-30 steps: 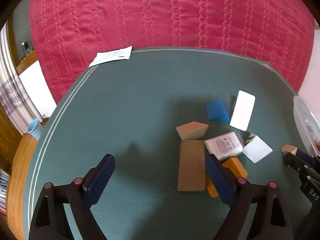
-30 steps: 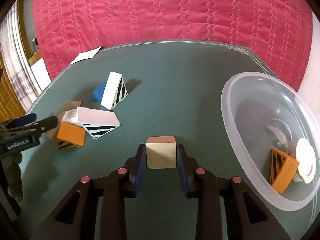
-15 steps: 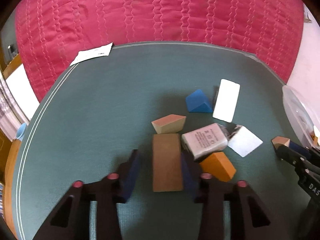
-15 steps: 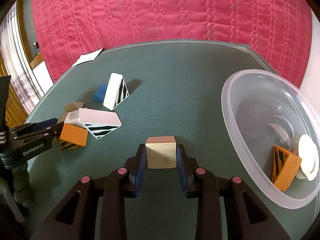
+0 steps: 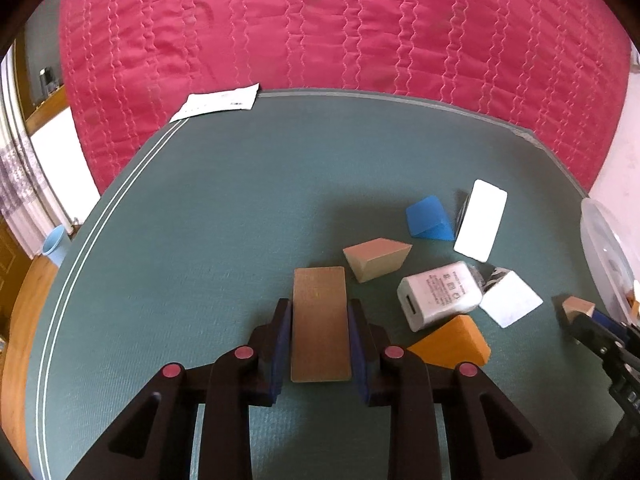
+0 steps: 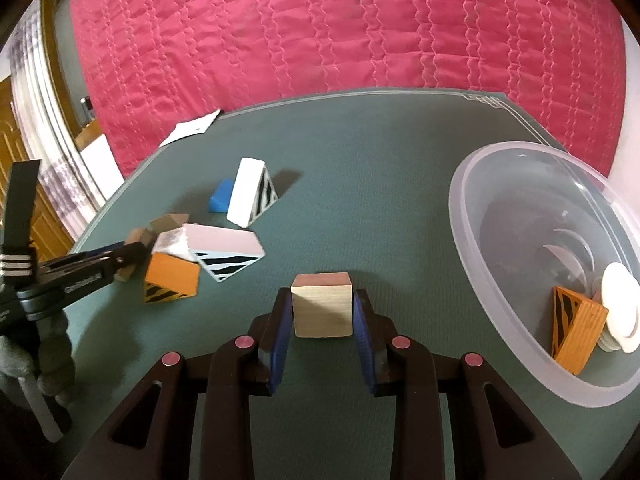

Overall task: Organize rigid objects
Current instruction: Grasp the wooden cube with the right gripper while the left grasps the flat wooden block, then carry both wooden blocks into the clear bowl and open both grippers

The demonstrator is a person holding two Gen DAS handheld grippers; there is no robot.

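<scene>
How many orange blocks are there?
2. One orange block lies on the green mat beside the left gripper; the other leans inside the clear bowl. More may be hidden.

A pink quilted bedspread [image 5: 340,28] lies behind the green mat [image 5: 208,216]; a white paper slip [image 5: 218,102] sits at its far edge

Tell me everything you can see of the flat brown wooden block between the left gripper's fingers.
The flat brown wooden block is a plain rectangular slab, matte and unmarked, lying flat on the green mat with its long side pointing away from the camera. The left gripper has just closed on it: the blue pads press both long edges. Its near end lies between the fingers; its far end stops just short of a pale wooden wedge.
</scene>
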